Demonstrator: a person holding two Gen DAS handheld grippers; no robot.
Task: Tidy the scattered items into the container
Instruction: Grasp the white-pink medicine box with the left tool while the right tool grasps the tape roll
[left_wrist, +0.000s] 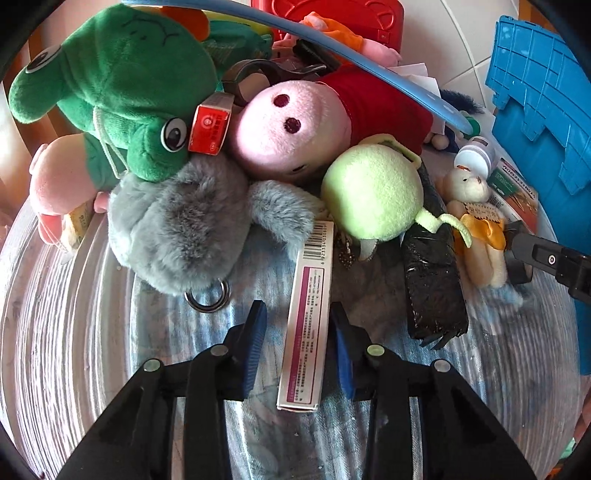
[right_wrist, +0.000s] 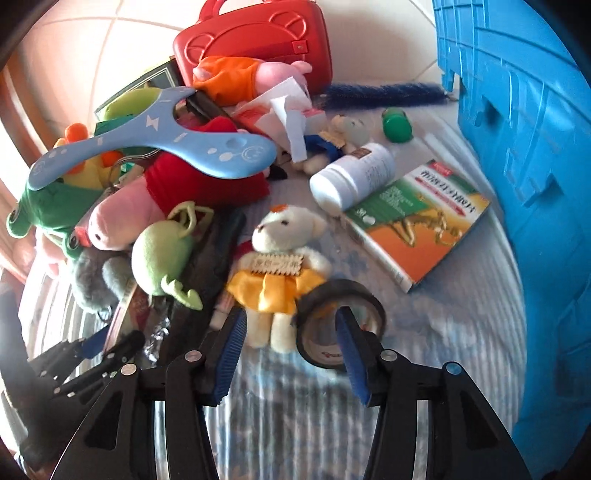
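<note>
**Between both pairs of jaws: a box on the left, a tape roll and bear on the right**

Between the left gripper's (left_wrist: 297, 332) blue pads lies a long pink-and-white box (left_wrist: 308, 314), running lengthwise away from the tool. The right pad sits against the box's edge; a gap shows between the left pad and the box, so the jaws stand apart around it, not clamped. Just ahead and left of the tips a grey plush (left_wrist: 177, 229) lies with its metal ring nearest the left finger. Ahead and right sit a pale green plush (left_wrist: 373, 192) and a black roll (left_wrist: 432, 288). Farther ahead are a pink pig (left_wrist: 291, 129) and a green frog (left_wrist: 122, 88). At the far right stands the blue bin (left_wrist: 539, 118), well apart from the tool.

From the right wrist, the right gripper (right_wrist: 291, 332) straddles two things. Its right finger pokes into the hole of a black tape roll (right_wrist: 341, 325), and its left finger stands beside the legs of a white bear (right_wrist: 280, 269) in a yellow skirt. The jaws are apart; I cannot tell whether they press on anything. Ahead and right lie an orange-and-green carton (right_wrist: 417, 229) and a white bottle (right_wrist: 351, 177). Ahead and left a blue hanger (right_wrist: 155, 144) rests on the plush pile, with a red case (right_wrist: 255, 40) beyond. To the tool's right the bin's wall fills the edge of the view.
</note>
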